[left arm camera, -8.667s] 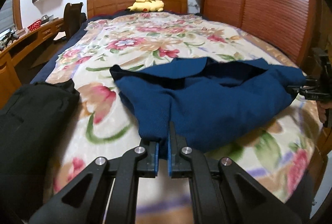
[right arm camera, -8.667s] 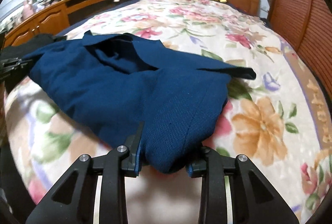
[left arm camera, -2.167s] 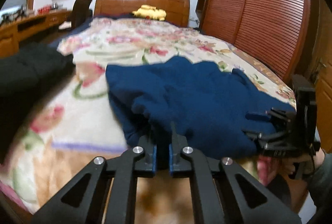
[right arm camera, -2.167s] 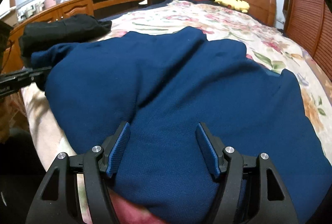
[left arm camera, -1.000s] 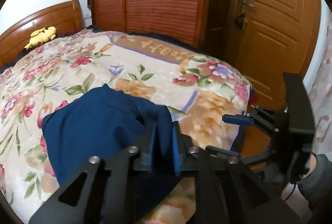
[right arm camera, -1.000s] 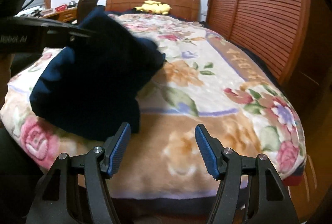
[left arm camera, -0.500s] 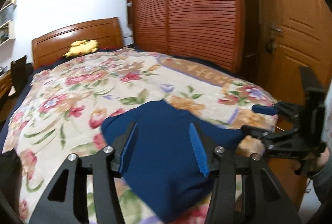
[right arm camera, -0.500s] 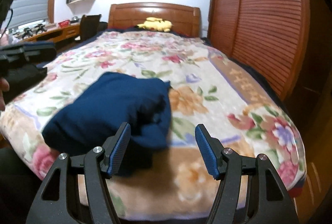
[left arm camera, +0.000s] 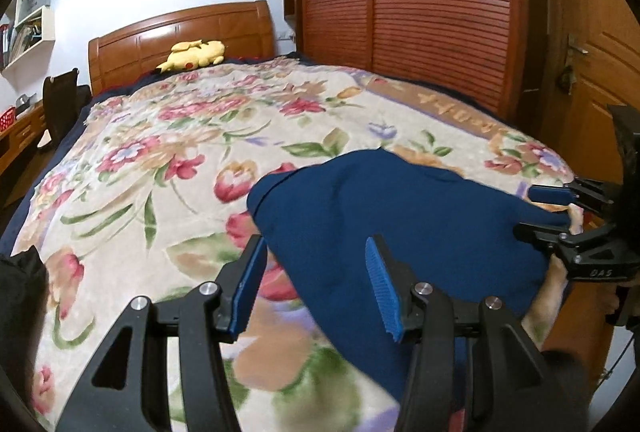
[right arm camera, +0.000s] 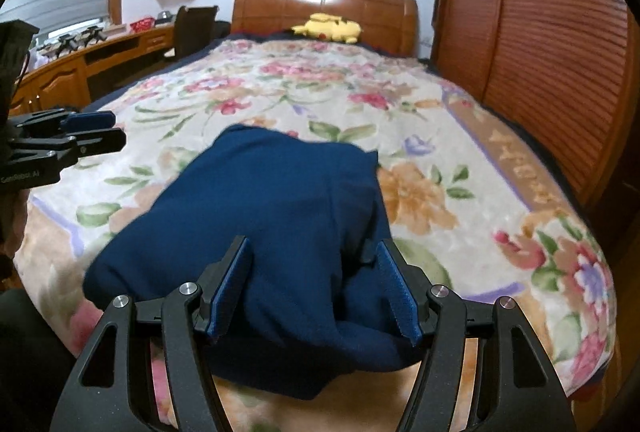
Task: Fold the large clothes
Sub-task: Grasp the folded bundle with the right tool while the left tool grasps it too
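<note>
A dark blue garment (left arm camera: 400,220) lies folded in a thick bundle near the foot of the bed; it also shows in the right wrist view (right arm camera: 280,232). My left gripper (left arm camera: 316,284) is open, with its jaws apart over the bundle's near left edge. My right gripper (right arm camera: 314,288) is open, its jaws on either side of the bundle's near end and holding nothing. The right gripper also shows at the right of the left wrist view (left arm camera: 560,211), and the left gripper shows at the left of the right wrist view (right arm camera: 80,131).
The floral bedspread (left arm camera: 180,151) covers the bed. A yellow plush toy (left arm camera: 192,53) lies by the wooden headboard (left arm camera: 180,31). A slatted wardrobe (left arm camera: 420,3) and a door (left arm camera: 592,79) stand on the right. A black garment (left arm camera: 20,292) lies at the left. A desk (right arm camera: 72,71) runs along the left.
The left gripper carried the blue garment across the bed while shut on it, then opened and let it go. The bundle now rests on the bed. Both grippers have moved closer to it.
</note>
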A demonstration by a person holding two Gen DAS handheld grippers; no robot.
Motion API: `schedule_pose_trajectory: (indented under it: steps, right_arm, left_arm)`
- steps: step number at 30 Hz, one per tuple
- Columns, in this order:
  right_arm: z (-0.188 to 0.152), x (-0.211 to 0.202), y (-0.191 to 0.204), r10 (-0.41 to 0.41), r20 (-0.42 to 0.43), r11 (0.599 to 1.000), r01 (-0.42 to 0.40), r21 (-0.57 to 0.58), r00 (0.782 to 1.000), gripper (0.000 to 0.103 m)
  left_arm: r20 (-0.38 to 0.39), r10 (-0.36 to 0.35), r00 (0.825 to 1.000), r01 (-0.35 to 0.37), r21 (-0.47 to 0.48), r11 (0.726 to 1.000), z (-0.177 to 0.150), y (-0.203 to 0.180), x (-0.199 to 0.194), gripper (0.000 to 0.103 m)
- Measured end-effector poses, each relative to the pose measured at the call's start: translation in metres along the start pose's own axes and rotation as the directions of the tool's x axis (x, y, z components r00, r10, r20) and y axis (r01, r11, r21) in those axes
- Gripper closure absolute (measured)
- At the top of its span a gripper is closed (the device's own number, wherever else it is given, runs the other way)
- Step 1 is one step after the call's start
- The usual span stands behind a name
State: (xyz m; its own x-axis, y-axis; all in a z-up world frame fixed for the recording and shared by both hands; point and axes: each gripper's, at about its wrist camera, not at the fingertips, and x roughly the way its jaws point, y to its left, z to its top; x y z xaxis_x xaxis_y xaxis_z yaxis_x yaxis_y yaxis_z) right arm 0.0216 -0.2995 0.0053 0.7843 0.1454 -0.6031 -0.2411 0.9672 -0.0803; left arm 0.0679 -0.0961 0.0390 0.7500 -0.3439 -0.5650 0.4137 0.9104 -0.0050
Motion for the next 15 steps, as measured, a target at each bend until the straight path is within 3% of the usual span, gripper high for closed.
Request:
schedule_pose_trajectory:
  steps: [6, 15]
  right_arm:
    - [-0.014, 0.018, 0.000, -0.023, -0.067, 1.000, 0.023, -0.001, 0.998, 0.026]
    - [-0.030, 0.030, 0.000, -0.060, -0.078, 0.998, 0.061, 0.017, 0.995, 0.016]
  left_arm:
    - [-0.020, -0.009, 1.000, 0.009, -0.016, 1.000, -0.004, 0.014, 0.024, 0.053]
    - [-0.096, -0.012, 0.995, 0.011, -0.013, 1.000, 0.005, 0.031, 0.086, 0.051]
